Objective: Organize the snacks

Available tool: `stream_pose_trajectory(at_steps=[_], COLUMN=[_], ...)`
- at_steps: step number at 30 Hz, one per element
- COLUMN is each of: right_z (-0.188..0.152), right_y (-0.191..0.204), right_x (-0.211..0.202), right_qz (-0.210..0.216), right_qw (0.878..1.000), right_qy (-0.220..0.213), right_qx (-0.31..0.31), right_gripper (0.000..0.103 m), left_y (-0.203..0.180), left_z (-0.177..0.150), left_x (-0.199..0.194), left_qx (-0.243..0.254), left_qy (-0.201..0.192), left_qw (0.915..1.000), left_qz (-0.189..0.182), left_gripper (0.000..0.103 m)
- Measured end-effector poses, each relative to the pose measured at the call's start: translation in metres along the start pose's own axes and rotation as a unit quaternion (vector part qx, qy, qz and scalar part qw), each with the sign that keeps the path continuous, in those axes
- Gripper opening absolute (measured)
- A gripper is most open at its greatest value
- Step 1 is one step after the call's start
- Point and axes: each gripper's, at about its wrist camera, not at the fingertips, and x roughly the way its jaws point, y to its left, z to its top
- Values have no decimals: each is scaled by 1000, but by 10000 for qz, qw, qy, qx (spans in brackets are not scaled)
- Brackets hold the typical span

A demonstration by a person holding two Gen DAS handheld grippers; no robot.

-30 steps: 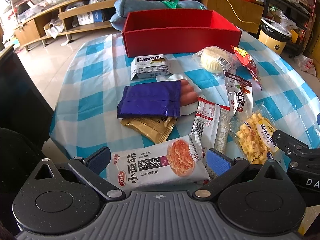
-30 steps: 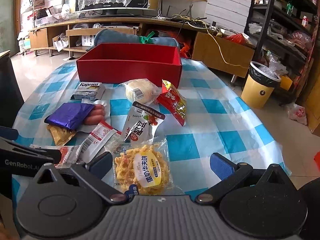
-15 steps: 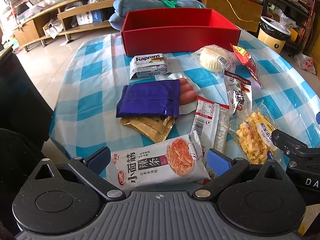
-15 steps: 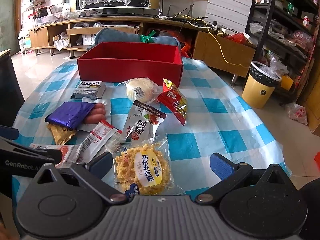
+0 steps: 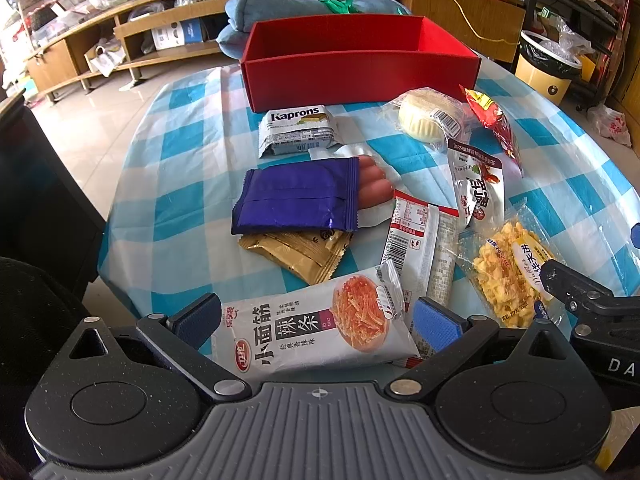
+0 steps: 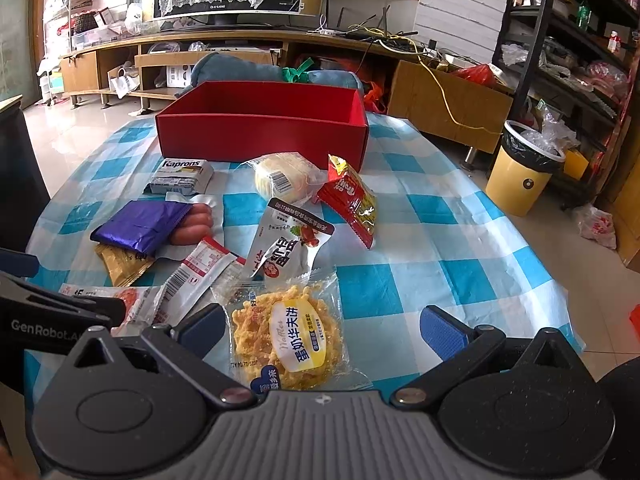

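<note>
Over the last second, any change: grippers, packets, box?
Nothing visibly changed apart from a slight drift of both views. The left gripper stays open around the spicy strips packet, the right gripper open around the waffle packet. Red box unmoved.

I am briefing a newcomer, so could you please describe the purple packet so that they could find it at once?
Start at the red box at the far end of the checked tablecloth. In front of its left part lies a white Kaprons packet, and just nearer than that is the purple packet. It is the only plain, unprinted wrapper, lying over a gold sachet and sausages.
</note>
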Motion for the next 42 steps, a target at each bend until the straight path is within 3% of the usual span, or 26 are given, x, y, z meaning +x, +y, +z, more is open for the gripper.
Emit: stream_pose_trajectory(at_steps=[42], right_z=[-1], right_y=[2], right_x=[2], right_qz=[48], right_qw=[9999], right_qy=[92], right_qx=[-56], right_gripper=[100], left_y=[-2], left_z=[-1], left_x=[-1], left_qx=[49], left_qy=[71], left_qw=[9999], left_qz=[-55], left_gripper=[103])
